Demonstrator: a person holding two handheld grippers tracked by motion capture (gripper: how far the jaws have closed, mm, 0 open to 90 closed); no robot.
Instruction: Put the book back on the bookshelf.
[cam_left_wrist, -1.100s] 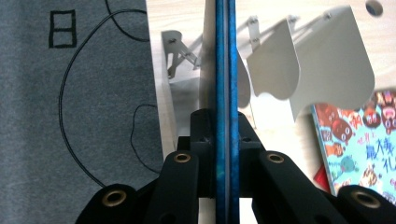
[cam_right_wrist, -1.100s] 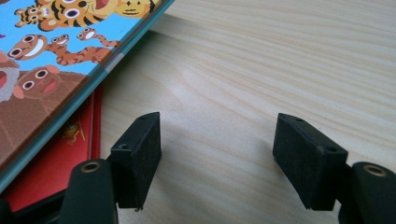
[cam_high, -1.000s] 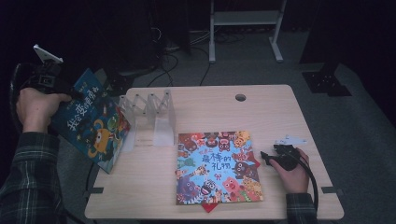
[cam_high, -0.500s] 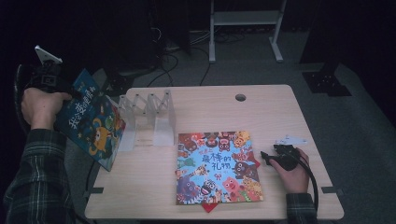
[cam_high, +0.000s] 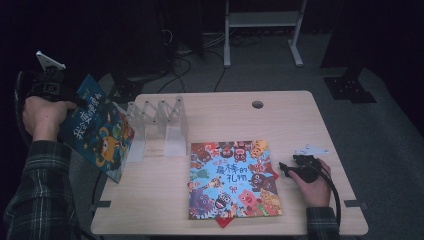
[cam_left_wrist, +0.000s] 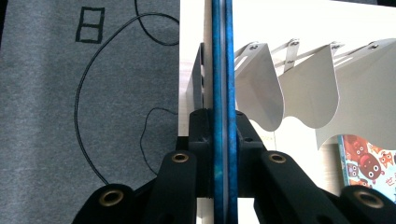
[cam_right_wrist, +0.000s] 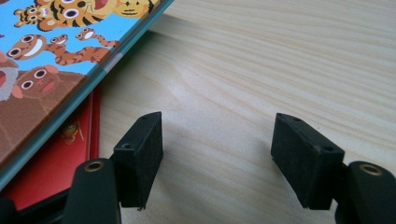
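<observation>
Left hand-held gripper (cam_high: 75, 102) is clamped tight on the top edge of a blue picture book (cam_high: 97, 130). In the left gripper view you can see both pads squeezing the thin blue book (cam_left_wrist: 222, 93) edge-on, nothing loose about it. That book hangs tilted in the air just off the left end of the clear folding book rack (cam_high: 155, 127), partly past the tabletop's (cam_high: 300, 120) left edge. From the gripper's own camera the rack's white dividers (cam_left_wrist: 299, 88) sit just to one side of the book, so it's lined up roughly parallel with the slots but not in one yet.

Right hand-held gripper (cam_high: 286, 170) is well away from the rack, resting low on the tabletop with its jaws spread wide and nothing between them. It's parked right beside the right edge of a second picture book (cam_high: 232, 180), which lies flat in front of the rack. A red booklet (cam_high: 225, 221) peeks out from under that one; it also shows in the right gripper view (cam_right_wrist: 51, 163).

My read: this is the carry-to-the-rack step, shelving the first book. Next move looks like swinging it over the nearest slot, getting it upright, then lowering it between two dividers before letting go. Tricky bit would be clipping a divider, since the rack looks light.
</observation>
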